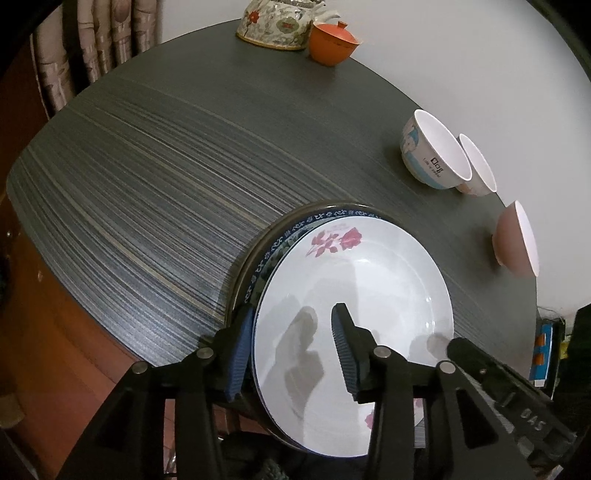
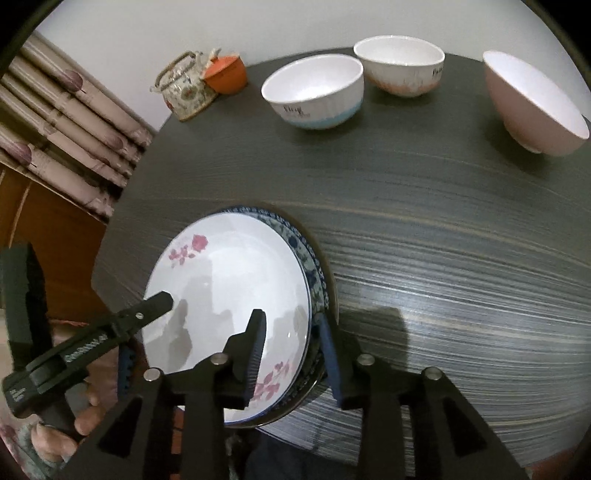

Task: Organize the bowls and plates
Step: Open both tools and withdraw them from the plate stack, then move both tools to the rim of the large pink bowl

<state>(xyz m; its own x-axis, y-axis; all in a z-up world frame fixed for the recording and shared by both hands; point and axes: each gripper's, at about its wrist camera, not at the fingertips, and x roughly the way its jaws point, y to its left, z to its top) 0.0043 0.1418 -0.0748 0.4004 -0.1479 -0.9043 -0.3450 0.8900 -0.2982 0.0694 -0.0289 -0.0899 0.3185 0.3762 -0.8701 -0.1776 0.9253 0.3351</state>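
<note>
A stack of plates sits at the table's near edge: a white plate with pink flowers [image 1: 354, 280] [image 2: 229, 273] on top of a blue-patterned plate [image 1: 295, 227] [image 2: 314, 273]. My left gripper [image 1: 291, 343] straddles the stack's left rim, one finger over the top plate and one outside the rim. My right gripper [image 2: 291, 350] straddles the right rim the same way. Both stand open around the rims with gaps showing. Three bowls stand at the far side: a blue-bottomed one [image 2: 314, 92] [image 1: 436, 151], a white and pink one [image 2: 400, 66] [image 1: 478, 166], and a pink one [image 2: 535, 103] [image 1: 517, 240].
A floral teapot [image 1: 275, 24] [image 2: 184, 88] and an orange lidded cup [image 1: 332, 42] [image 2: 227, 74] stand at the far table edge by the wall. The dark striped table [image 1: 166, 184] stretches between stack and bowls. Curtains [image 2: 66, 129] hang to the left.
</note>
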